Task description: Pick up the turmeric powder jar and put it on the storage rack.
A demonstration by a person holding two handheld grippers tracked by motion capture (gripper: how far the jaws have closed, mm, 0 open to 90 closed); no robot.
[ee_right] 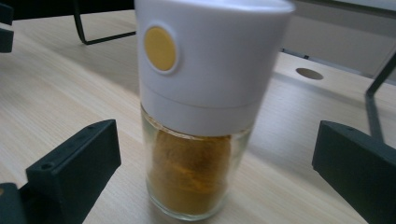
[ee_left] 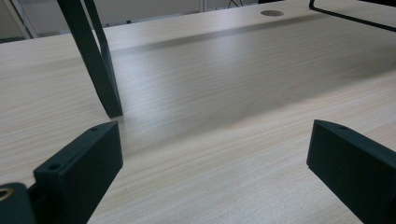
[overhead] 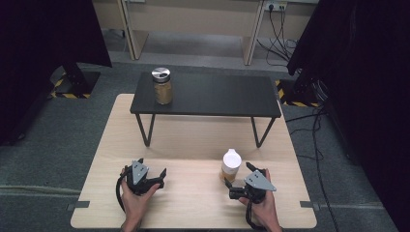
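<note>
On my left, the left gripper [overhead: 145, 175] rests low over the bare wooden table [ee_left: 224, 93], jaws spread wide with nothing between them. Moving right, the spice jar [ee_right: 196, 116] stands upright on the table, framed between the parted jaws of the right gripper [overhead: 241, 181] but untouched. I judge this the approach before a grasp: next I must advance slightly, then close on the glass below the white cap.

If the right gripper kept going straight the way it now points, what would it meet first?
Most likely the white-capped spice jar: it stands upright between the open jaws of the right gripper, just ahead, seemingly not yet touched.
</note>
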